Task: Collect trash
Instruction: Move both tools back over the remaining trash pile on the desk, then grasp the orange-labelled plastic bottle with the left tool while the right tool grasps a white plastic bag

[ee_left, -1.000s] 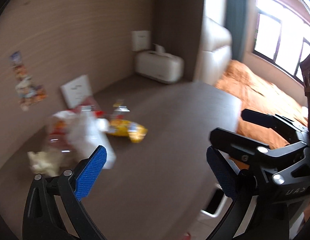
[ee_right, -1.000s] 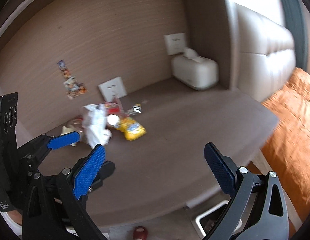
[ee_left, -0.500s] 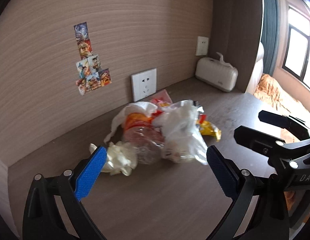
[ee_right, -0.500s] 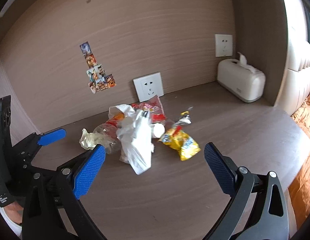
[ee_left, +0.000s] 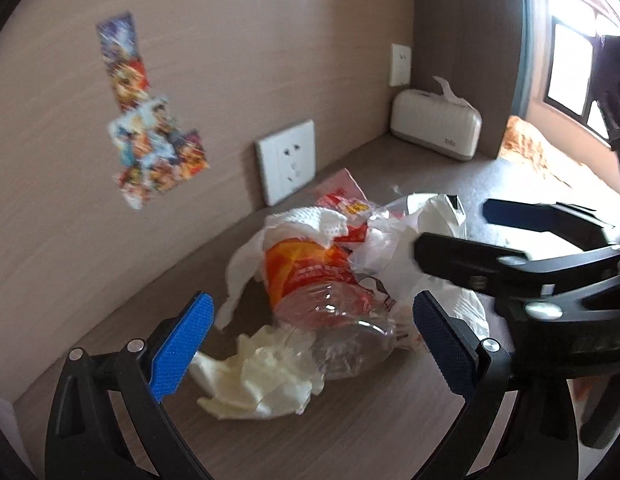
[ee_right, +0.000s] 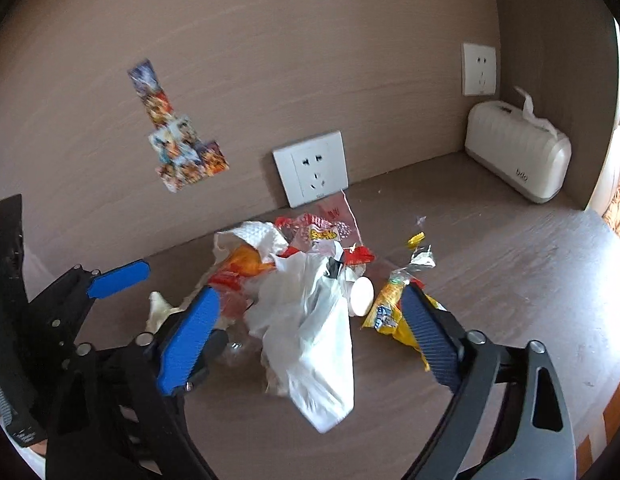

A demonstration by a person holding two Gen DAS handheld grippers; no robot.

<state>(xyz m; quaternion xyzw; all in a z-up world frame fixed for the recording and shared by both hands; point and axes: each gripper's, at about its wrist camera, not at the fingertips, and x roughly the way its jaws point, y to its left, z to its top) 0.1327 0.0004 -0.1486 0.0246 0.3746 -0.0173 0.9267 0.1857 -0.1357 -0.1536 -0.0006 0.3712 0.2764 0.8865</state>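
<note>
Hovering with both sets of fingers wide open and empty: left gripper [ee_left: 310,348] before the crushed clear plastic bottle [ee_left: 330,312], right gripper [ee_right: 310,340] over the white plastic bag [ee_right: 310,340], mid-desk [ee_right: 510,280]. Risk: your grippers nearly touch; closing could pinch thin film and scatter wrappers.

Trash pile sitting on the desk [ee_right: 510,280] before the wall socket [ee_right: 312,168].

From the plastic bag [ee_right: 310,344] in the right wrist view, the bottle [ee_left: 322,288] is lying at nine o'clock, the snack packet [ee_right: 390,312] at three, the wrapper [ee_right: 326,228] at twelve, and the tissue box [ee_right: 518,152] is standing well apart at two.
</note>
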